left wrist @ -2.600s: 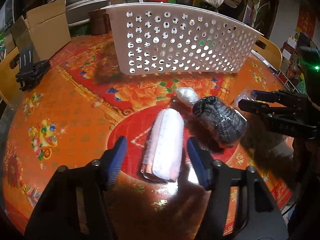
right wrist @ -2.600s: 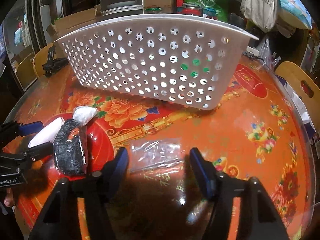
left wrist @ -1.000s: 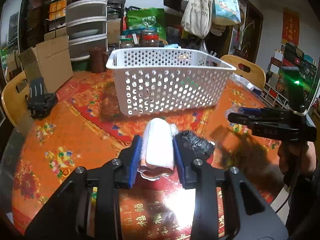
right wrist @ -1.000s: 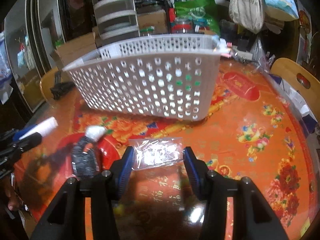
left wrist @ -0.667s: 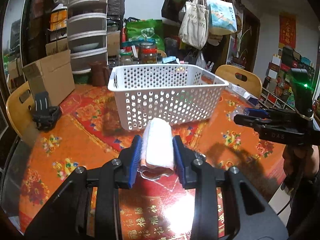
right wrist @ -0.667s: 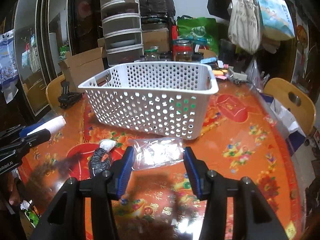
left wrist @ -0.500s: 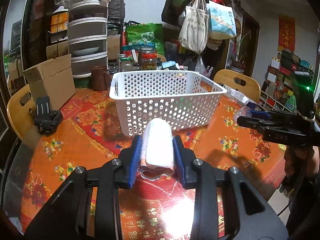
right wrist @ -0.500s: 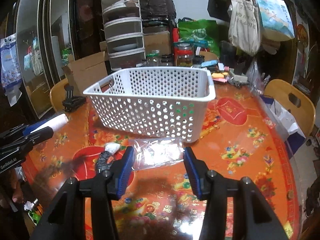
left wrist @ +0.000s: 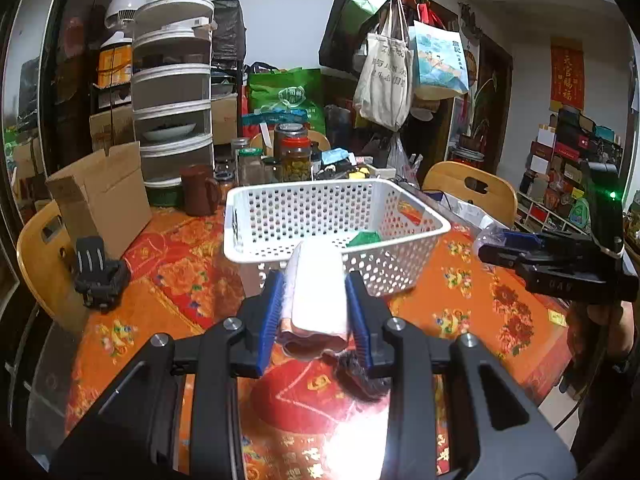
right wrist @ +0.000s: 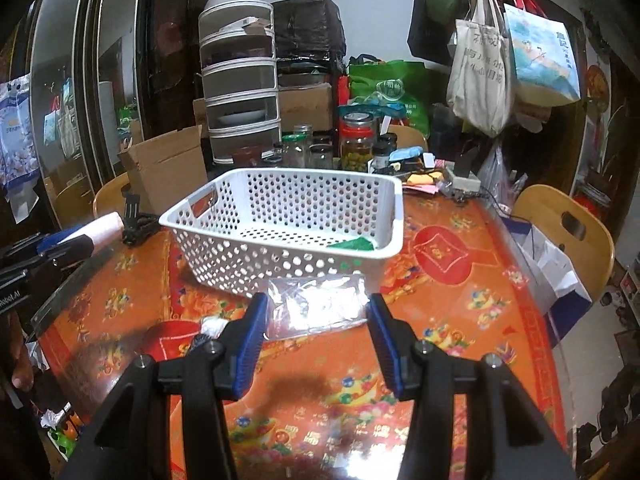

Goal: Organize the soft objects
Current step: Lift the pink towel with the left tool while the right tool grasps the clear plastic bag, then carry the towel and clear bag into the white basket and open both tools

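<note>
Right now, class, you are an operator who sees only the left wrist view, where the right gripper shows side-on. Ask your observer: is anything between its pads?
Observer: Yes. The right wrist view shows the right gripper shut on a clear plastic bag, held in front of the white basket.
Operator: What lies below my rolled towel?
Observer: A small white bundle lies on the table beside the dark roll.
Operator: Does the towel stick out of my gripper?
Observer: Yes. Seen from the side, the rolled towel pokes past the fingertips of the left gripper.
</note>
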